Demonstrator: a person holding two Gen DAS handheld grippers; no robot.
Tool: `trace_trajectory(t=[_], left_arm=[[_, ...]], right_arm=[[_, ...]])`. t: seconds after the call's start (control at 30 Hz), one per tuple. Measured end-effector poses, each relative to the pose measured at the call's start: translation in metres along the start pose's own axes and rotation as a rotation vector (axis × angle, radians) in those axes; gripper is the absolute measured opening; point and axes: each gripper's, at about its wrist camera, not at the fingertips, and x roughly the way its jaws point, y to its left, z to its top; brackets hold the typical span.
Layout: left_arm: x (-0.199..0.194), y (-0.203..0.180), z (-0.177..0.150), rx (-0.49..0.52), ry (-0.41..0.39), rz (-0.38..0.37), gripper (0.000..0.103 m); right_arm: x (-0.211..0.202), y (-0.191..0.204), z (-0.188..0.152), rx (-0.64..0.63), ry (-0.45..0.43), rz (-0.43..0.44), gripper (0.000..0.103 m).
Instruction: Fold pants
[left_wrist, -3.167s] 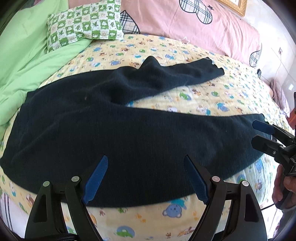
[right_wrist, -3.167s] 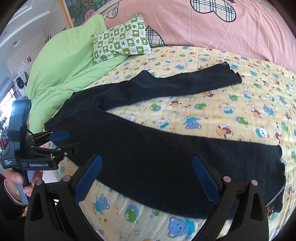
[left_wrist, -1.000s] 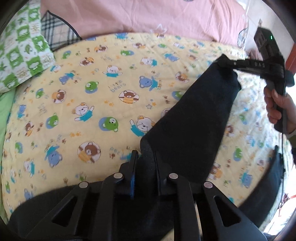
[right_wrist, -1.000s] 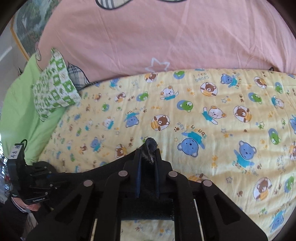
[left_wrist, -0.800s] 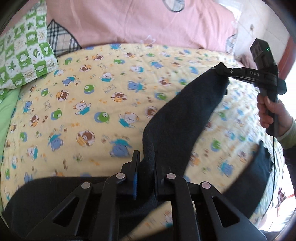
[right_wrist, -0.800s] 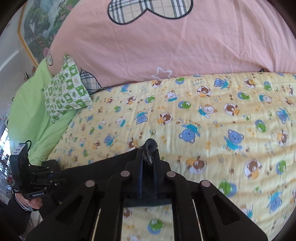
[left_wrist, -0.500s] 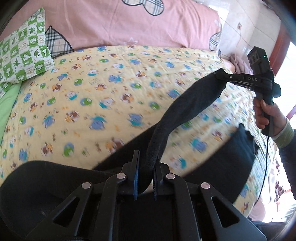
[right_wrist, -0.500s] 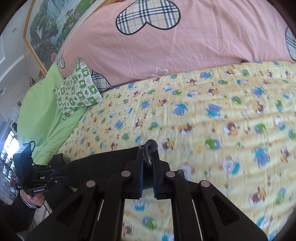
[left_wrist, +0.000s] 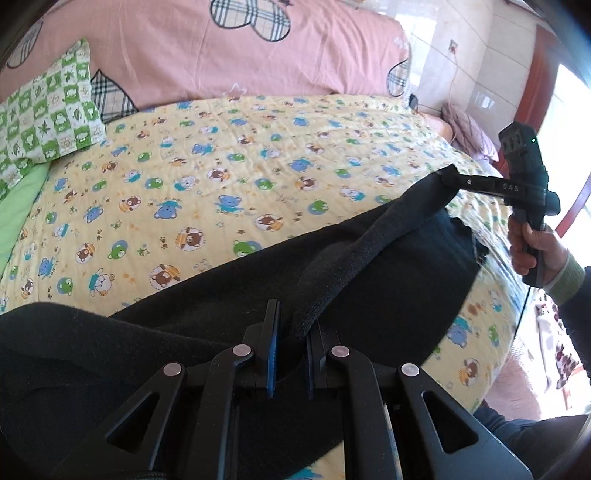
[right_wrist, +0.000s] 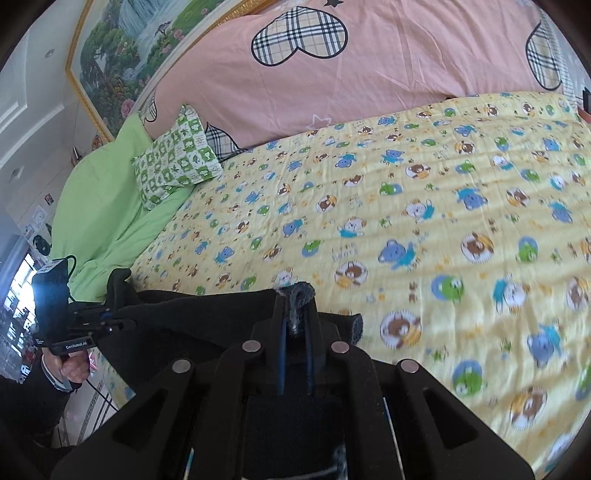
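The black pants (left_wrist: 388, 280) lie along the near edge of the yellow bear-print bed sheet (left_wrist: 229, 177). My left gripper (left_wrist: 290, 334) is shut on the upper pant leg, a raised fold (left_wrist: 354, 254) stretched across the lower leg. My right gripper (right_wrist: 295, 325) is shut on that leg's hem tip (right_wrist: 301, 291). In the left wrist view the right gripper (left_wrist: 448, 175) holds the far end of the fold at the right. In the right wrist view the left gripper (right_wrist: 110, 321) grips the pants (right_wrist: 207, 314) at the far left.
A green checked pillow (left_wrist: 44, 118) and a pink quilt with plaid hearts (left_wrist: 229, 55) lie at the bed's head. A green blanket (right_wrist: 103, 206) covers the left side. A framed painting (right_wrist: 122, 59) hangs on the wall. A person's hand (left_wrist: 535, 251) holds the right gripper.
Both grippers, open over the spread pants 3.2 s ago, took hold of the far leg and pulled it toward the near edge. It now lies stretched over the near leg.
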Motion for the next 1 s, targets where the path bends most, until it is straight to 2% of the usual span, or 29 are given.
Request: trace_trajectory(t=[0.13, 0.27, 0.63, 1.0], left_arm=[[-0.006, -0.01, -0.007, 0.021, -0.006, -0.01, 0.01], [-0.006, -0.018, -0.018, 0.034, 0.006, -0.023, 0.01], [0.011, -0.025, -0.044, 0.026, 0.062, -0.024, 0.011], [0.006, -0.027, -0.055, 0.023, 0.048, -0.043, 0.012]], right_arm=[[-0.013, 0.0, -0.01, -0.004, -0.024, 0.006, 0.009], [-0.03, 0.01, -0.014, -0.071, -0.045, 0.006, 0.009], [-0.025, 0.006, -0.061, -0.151, 0.064, -0.086, 0.008], [-0.039, 0.012, -0.075, -0.151, 0.065, -0.119, 0.007]])
